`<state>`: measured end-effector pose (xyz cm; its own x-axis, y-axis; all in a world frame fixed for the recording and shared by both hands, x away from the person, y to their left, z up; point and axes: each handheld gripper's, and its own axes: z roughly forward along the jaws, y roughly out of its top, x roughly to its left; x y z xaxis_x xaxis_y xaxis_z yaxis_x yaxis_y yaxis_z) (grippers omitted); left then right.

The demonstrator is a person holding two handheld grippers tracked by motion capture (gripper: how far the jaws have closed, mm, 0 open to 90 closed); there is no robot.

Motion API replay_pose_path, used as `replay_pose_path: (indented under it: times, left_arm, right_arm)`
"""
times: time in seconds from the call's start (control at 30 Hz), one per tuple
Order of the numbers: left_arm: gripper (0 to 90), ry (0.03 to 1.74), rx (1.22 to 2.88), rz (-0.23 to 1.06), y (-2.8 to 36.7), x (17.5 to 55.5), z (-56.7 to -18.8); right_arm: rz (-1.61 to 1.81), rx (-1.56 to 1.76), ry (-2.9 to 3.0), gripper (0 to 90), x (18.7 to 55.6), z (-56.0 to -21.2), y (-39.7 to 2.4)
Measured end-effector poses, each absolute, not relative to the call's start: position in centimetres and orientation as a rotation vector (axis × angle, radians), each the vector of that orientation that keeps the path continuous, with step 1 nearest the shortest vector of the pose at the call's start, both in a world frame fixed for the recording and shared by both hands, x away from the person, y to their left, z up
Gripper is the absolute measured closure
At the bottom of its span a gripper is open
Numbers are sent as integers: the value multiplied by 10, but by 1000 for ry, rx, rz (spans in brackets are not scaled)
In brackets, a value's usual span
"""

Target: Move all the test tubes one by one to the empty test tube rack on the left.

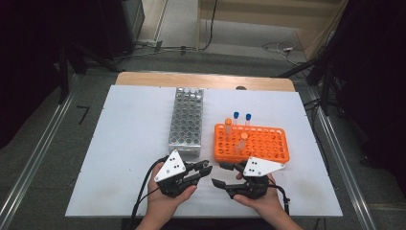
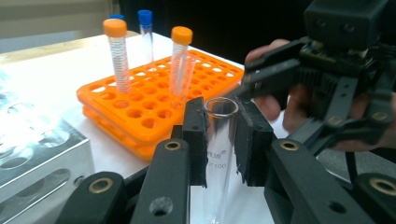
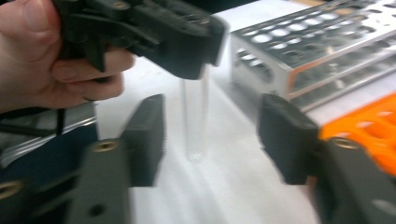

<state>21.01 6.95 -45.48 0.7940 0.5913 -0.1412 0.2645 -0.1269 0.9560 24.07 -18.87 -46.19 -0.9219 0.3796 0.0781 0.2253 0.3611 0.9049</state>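
Observation:
A clear, uncapped glass tube (image 2: 219,140) stands upright over the white table, and my left gripper (image 2: 220,135) is shut on it just below its rim. In the right gripper view the same tube (image 3: 195,116) hangs from the left gripper (image 3: 198,49), its round bottom close to the table. My right gripper (image 3: 215,135) is open, with one pad on either side of the tube and neither touching it. In the high view the left gripper (image 1: 206,168) and right gripper (image 1: 219,174) meet tip to tip near the table's front edge.
An orange tube rack (image 1: 251,143) stands just behind the grippers, holding two orange-capped tubes (image 2: 115,51) and two blue-capped tubes (image 1: 242,116). A metal rack (image 1: 186,122) sits to its left. The white table top (image 1: 124,143) has free room at the left.

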Motion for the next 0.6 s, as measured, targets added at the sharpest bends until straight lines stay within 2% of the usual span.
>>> replay_pose_path:
  times: [0.07,0.33,0.43,0.53,0.6]
  left_arm:
    - [761,681,1706,322,71,210,-454]
    - [761,693,1711,344,77,212,-450]
    - [761,703,1709,350,79,213,-448]
    - [761,704,1713,359,80,214,-447]
    - [761,707,1706,367,81,216,-445]
  right_arm:
    - [1602,574,2443,256,243,-460,-196]
    - [1609,626,2373,80,251,-453,-232]
    - [1608,646,2363,61,254,-452,-241]
    - [1623,697,2325,0,259,-451,-256]
    - [1620,714,2310,0,260,-450,-259]
